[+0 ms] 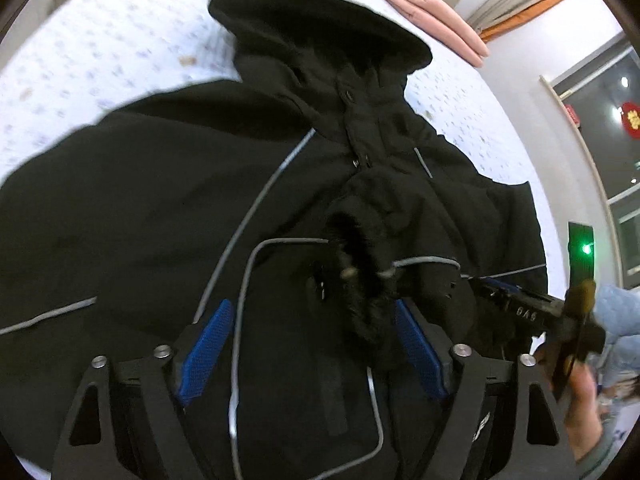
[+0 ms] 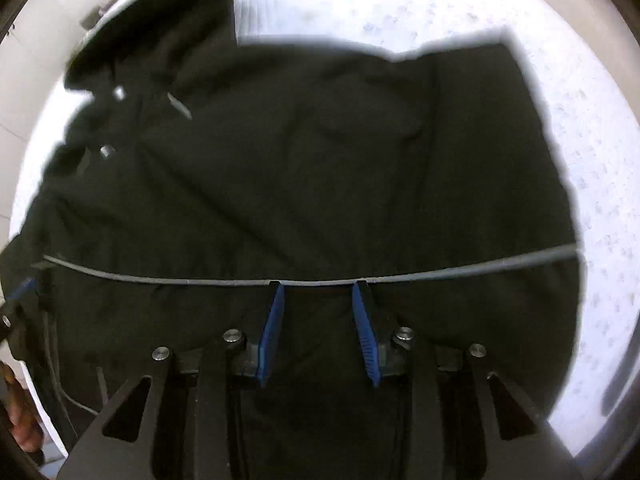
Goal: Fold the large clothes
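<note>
Jacket [image 1: 160, 200] lies flat on the bed [image 1: 100, 60], hood pointing away from you. Your left tongs [image 1: 316, 312] and right tongs [image 2: 318, 292] are open.

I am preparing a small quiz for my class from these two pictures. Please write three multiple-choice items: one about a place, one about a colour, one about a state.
1. Where does the black jacket lie?
A. on a wooden floor
B. on a white patterned bed cover
C. on a hanger

2. What colour are the folded quilts beyond the hood?
A. pink
B. green
C. black

3. How do the jaws of the right gripper stand?
A. shut tight on a sleeve
B. apart, over the jacket
C. out of view

Answers:
1 B, the bed cover shows all around the jacket.
2 A, they look pale pink near the wall.
3 B, a gap of dark cloth shows between its blue pads.
</note>
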